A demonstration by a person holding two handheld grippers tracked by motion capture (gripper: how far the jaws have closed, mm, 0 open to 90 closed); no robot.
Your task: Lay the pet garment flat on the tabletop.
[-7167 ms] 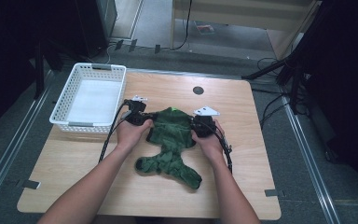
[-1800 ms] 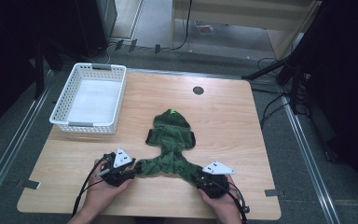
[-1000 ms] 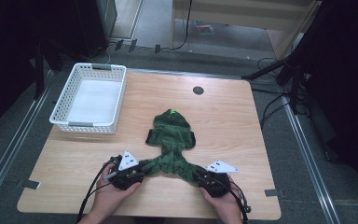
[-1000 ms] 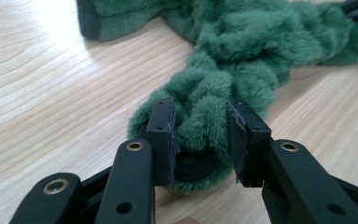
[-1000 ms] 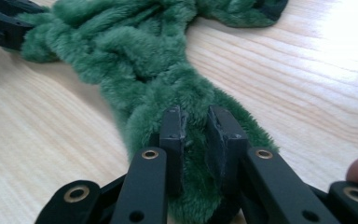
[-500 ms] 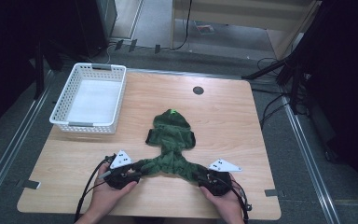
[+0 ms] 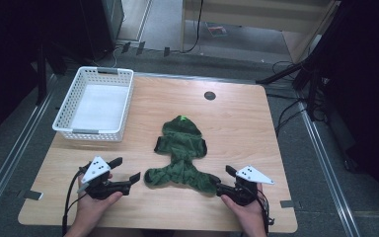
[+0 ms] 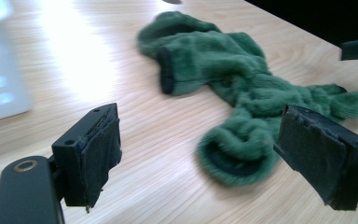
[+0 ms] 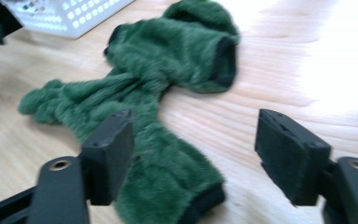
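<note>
Fuzzy garment: dark green, black cuff trims, bright green spot at hood. Basket: white lattice. Surface: pale wood grain. Tongs: black.

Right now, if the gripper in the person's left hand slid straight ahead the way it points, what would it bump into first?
Probably the fuzzy green garment: the left gripper, jaws just opened and empty, faces the rolled cuff at its near end.

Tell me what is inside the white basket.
The white basket holds nothing that shows: through its open top only a pale flat bottom is seen. The near wall covers a thin strip of that bottom. The green garment lies outside it.
</note>
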